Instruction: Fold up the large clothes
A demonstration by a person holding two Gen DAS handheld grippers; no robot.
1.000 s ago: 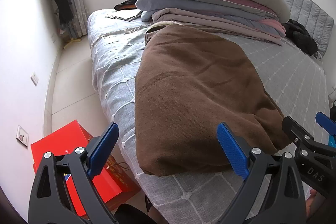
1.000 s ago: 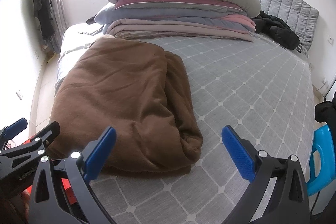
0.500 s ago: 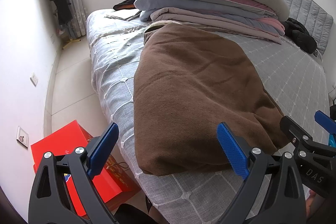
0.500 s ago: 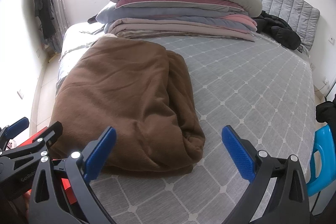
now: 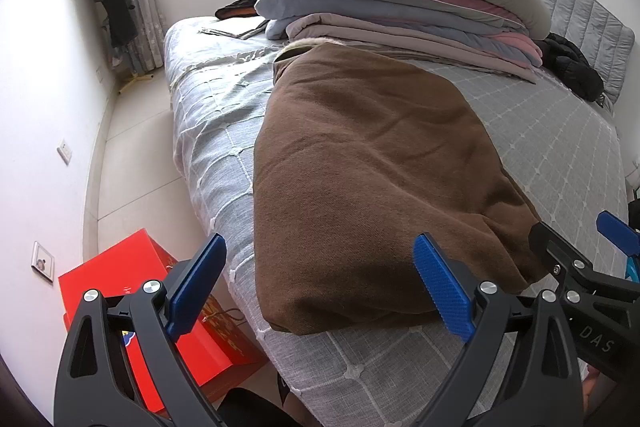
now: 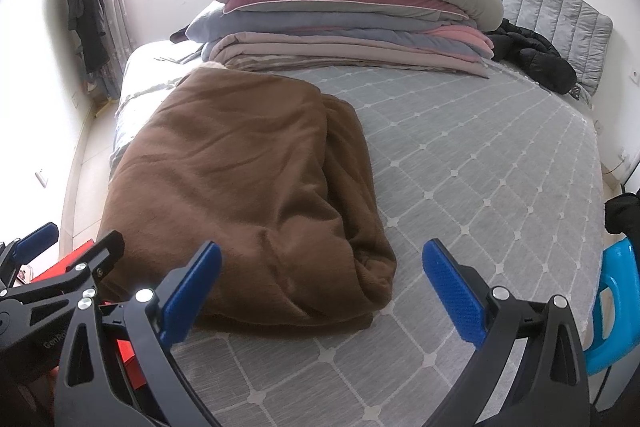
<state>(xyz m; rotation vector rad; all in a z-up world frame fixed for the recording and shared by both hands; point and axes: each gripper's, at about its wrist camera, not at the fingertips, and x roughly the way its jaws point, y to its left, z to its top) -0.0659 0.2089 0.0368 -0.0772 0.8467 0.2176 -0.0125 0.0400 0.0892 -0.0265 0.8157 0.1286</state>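
Along the bed's (image 6: 500, 155) near-left edge lies the brown fleece garment (image 5: 372, 163), folded lengthwise into a long bundle, with left gripper (image 5: 316, 287) and right gripper (image 6: 322, 291) hovering wide open, empty, likely lined up for its near end.

The left claw (image 5: 320, 287) was held with its two blue-padded fingers (image 5: 440, 285) spread wide, gripping nothing. The right claw (image 6: 320, 295) was likewise spread wide and gripped nothing, its blue pads (image 6: 454, 293) well apart. The two claws were side by side, each showing at the edge of the other's view: the right claw (image 5: 580, 259) and the left claw (image 6: 68, 251).
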